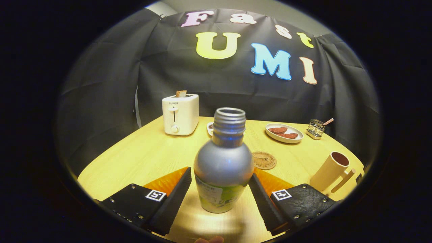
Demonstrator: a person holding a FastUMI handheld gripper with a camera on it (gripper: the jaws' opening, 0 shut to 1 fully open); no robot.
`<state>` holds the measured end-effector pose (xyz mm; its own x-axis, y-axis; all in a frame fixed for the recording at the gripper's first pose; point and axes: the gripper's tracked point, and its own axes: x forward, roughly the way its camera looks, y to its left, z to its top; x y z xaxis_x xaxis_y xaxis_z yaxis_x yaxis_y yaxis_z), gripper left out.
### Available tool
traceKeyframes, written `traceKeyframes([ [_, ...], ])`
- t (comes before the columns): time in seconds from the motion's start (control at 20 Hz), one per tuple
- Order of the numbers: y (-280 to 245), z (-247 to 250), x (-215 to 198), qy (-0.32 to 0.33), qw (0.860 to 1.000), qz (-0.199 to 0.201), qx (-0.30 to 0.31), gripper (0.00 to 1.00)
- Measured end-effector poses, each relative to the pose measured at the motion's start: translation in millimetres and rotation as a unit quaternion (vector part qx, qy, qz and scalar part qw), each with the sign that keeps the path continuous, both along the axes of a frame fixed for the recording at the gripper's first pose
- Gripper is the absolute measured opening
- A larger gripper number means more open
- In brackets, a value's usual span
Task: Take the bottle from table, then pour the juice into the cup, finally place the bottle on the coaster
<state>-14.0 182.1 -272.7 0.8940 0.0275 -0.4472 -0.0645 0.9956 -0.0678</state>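
The gripper point(221, 195) sits nearest, its 2 fingers spread either side of the bottle point(222, 168). The right finger looks to touch the bottle's lower side; the left finger stands just apart from it, a sliver of table point(135, 158) showing between. So the jaws are open around the bottle, not yet clenched on it. The bottle stands upright on the table between the fingers, cap off, neck threads bare, silvery on the shoulder with a green label lower down.

By my judgement this is the first step, the taking, with pour and placing yet to come. The bottle looks like thin plastic or light metal: light overall, its weight depending on how much juice it holds, which I cannot tell. Smooth, rounded walls could slip or dent under a hard squeeze, so a firm but moderate close on the labelled lower body, where the fingers already sit, seems best. With the mouth open, any tilt during the lift may spill.

Beyond the bottle, a coaster point(264, 160) lies flat on the table. The cup point(332, 170) stands right of the fingers, handle outward. Farther back are a toaster point(180, 114) with bread in the slot, a plate point(284, 132) of food and a small wire holder point(316, 128).
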Motion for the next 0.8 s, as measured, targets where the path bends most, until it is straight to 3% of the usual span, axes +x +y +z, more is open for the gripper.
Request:
traceKeyframes([
  [0.6,-1.0,-32.6,-8.6,0.038,0.999,-0.005,-0.006,0.99],
  [0.8,-2.5,-36.2,-9.6,0.044,0.999,-0.002,-0.001,0.83],
])
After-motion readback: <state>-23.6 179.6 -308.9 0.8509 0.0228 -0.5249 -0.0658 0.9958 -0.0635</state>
